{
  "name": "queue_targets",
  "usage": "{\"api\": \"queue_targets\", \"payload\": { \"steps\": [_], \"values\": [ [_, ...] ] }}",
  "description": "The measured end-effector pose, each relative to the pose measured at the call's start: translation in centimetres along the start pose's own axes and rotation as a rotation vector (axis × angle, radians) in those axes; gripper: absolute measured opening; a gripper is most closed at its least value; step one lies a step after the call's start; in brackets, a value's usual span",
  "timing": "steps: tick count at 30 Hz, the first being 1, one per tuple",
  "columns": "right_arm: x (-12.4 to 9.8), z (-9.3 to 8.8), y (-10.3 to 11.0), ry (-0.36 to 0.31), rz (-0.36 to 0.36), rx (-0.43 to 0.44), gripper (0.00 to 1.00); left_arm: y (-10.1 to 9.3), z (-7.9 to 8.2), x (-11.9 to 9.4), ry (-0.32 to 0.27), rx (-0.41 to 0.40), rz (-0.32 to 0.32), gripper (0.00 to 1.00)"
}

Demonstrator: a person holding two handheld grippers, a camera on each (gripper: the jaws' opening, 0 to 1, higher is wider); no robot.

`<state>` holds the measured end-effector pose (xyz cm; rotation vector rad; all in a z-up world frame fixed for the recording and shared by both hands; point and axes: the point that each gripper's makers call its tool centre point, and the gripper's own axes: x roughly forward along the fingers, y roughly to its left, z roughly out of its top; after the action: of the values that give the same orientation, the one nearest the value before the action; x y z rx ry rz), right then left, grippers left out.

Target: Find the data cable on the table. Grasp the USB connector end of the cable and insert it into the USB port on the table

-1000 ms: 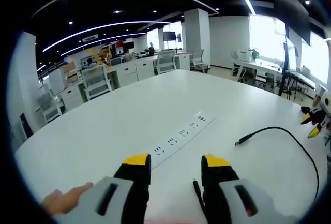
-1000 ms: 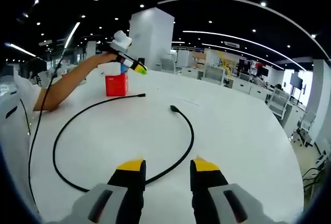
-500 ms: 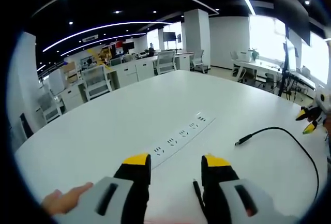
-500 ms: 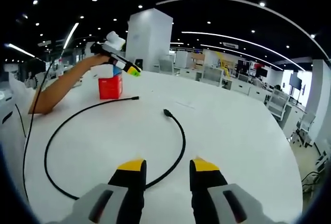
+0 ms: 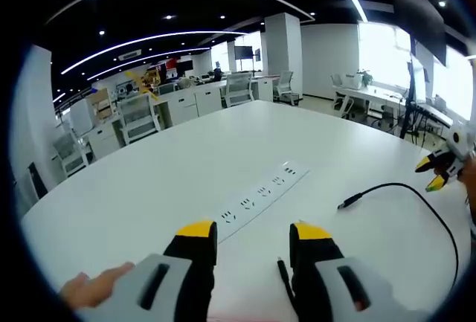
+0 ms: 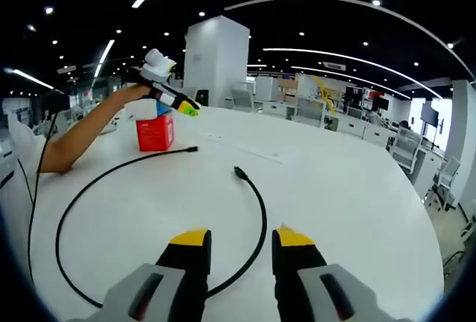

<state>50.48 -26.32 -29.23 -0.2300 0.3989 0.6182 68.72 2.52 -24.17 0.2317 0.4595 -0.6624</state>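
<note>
A black data cable (image 6: pixel 262 210) lies in a wide loop on the white table (image 6: pixel 349 188). One plug end (image 6: pixel 239 173) lies ahead of my right gripper (image 6: pixel 242 244), which is open and holds nothing. The other end (image 6: pixel 192 149) points toward a red box. In the left gripper view the thicker plug end (image 5: pixel 349 201) lies right of a white power strip (image 5: pixel 260 192), and a thin end (image 5: pixel 282 268) rests beside the right jaw of my left gripper (image 5: pixel 254 236), open and empty. The right gripper (image 5: pixel 440 167) shows at the far right edge.
A red box (image 6: pixel 155 132) stands at the back left, next to a person's forearm (image 6: pixel 82 132) that holds up the left gripper (image 6: pixel 169 95). A hand (image 5: pixel 89 288) rests on the table (image 5: pixel 186 166) at lower left. Office desks and chairs stand beyond the table.
The right gripper's camera has shifted, so the cable loop sits lower and closer in its view. In the left gripper view the right gripper has risen slightly. The cable has not moved.
</note>
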Motion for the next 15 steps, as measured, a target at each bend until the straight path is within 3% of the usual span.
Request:
{"api": "queue_targets", "payload": {
  "steps": [15],
  "values": [
    [2.1,0.8,-1.2,-0.022,0.008,0.011,0.35,-0.1,-0.2,-0.1,0.001,0.001,0.0,0.39]
  ]
}}
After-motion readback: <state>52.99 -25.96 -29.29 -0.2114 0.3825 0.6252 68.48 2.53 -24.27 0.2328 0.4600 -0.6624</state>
